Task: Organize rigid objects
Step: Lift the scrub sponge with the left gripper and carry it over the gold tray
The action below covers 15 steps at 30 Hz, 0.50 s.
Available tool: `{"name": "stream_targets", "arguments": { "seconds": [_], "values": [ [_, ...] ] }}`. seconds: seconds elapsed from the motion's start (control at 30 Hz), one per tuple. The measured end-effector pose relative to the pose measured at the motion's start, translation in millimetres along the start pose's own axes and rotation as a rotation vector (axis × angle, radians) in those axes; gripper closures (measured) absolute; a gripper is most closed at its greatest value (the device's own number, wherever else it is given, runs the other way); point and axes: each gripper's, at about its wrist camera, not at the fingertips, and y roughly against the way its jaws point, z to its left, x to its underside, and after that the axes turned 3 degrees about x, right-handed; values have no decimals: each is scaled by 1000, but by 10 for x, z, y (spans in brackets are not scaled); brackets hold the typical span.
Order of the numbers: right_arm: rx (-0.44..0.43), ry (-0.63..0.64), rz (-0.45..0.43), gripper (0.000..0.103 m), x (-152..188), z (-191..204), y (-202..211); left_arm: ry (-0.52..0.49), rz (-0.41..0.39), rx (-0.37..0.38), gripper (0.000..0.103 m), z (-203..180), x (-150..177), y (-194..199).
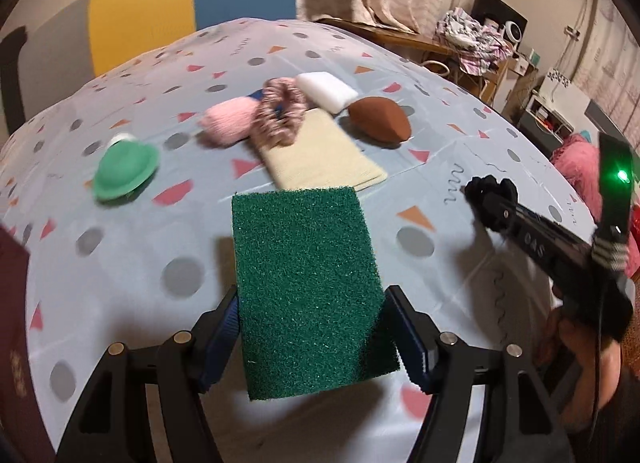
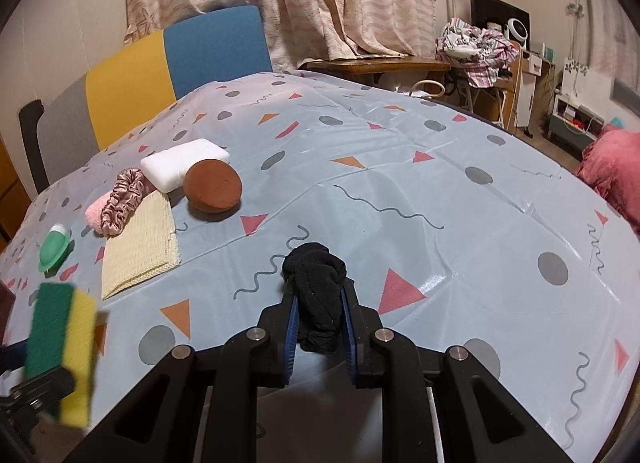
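We see our left gripper (image 1: 316, 339) clamping one rough green-and-yellow scouring sponge (image 1: 308, 287); our right gripper (image 2: 320, 327) pinches one black knit sock (image 2: 316, 291).

Left gripper (image 1: 312, 339): matte black plastic, two forked arms reaching in from 7 and 5 o'clock, each with two round silver pivot pins. Its fingers (image 1: 218, 347) carry ribbed blue pads with toothed edges. Right gripper (image 2: 320, 337): the same black frame, silver pins and blue-lined fingers (image 2: 292, 327). In the left wrist view, at 3 o'clock, its long black body shows printed white characters, a glowing green light and a thin black cable.
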Motion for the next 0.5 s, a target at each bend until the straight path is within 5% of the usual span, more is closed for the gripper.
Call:
{"name": "stream_targets", "arguments": {
  "seconds": [0.5],
  "values": [
    [29,141,-24,84,20,269,61,108,-109,-34,32,688,632,1028]
  ]
}}
